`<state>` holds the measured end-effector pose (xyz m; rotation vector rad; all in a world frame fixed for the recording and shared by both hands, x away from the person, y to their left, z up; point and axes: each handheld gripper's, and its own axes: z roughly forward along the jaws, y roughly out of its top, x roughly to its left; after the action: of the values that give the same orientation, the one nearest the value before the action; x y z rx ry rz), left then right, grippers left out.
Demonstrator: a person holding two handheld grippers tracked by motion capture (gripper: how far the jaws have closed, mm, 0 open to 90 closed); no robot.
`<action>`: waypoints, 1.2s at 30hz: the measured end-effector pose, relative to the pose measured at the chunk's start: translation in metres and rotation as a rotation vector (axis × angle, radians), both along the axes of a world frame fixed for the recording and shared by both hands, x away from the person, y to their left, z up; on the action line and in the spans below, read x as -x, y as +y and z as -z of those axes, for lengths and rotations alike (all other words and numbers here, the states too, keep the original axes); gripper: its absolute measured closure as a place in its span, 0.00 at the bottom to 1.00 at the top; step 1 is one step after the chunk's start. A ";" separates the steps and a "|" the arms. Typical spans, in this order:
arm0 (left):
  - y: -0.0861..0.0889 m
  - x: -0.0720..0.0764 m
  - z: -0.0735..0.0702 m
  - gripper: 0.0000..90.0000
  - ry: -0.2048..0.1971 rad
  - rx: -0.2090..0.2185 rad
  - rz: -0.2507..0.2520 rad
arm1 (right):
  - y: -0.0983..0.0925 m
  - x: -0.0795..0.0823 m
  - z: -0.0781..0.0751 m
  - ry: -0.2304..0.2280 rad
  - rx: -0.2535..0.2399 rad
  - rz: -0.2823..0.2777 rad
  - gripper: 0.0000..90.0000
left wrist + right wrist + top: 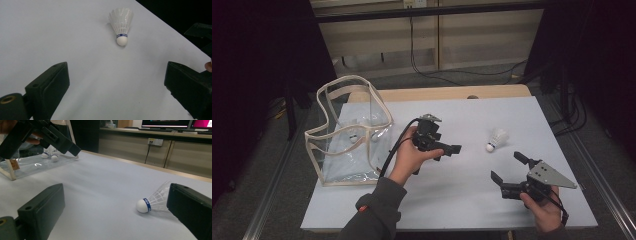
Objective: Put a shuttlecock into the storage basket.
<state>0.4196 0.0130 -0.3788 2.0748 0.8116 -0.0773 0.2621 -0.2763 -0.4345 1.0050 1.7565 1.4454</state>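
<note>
Shuttlecock (497,139) between grippers (both agape)

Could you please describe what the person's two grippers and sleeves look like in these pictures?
Both grippers are black with two blocky jaws. The left gripper trails a thick black cable past the hand. The right gripper carries a grey three-cornered plate with small holes on top. The left arm wears a dark grey sleeve with an orange-red mark near the cuff.

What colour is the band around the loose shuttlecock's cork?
Blue, on the shuttlecock; clearest in the right gripper view.
</note>
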 end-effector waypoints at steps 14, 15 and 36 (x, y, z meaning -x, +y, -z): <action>-0.011 0.000 0.009 0.09 0.009 0.003 0.008 | 0.000 0.000 0.000 0.000 0.001 -0.002 0.02; -0.012 0.000 0.010 0.09 0.007 0.005 0.005 | 0.000 0.000 0.000 0.001 0.001 -0.002 0.02; -0.032 -0.001 0.023 0.11 0.002 -0.010 0.020 | 0.000 0.000 0.000 0.002 0.001 -0.001 0.02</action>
<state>0.4203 -0.0186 -0.4015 2.0925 0.7941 -0.0858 0.2622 -0.2762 -0.4349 1.0059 1.7594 1.4450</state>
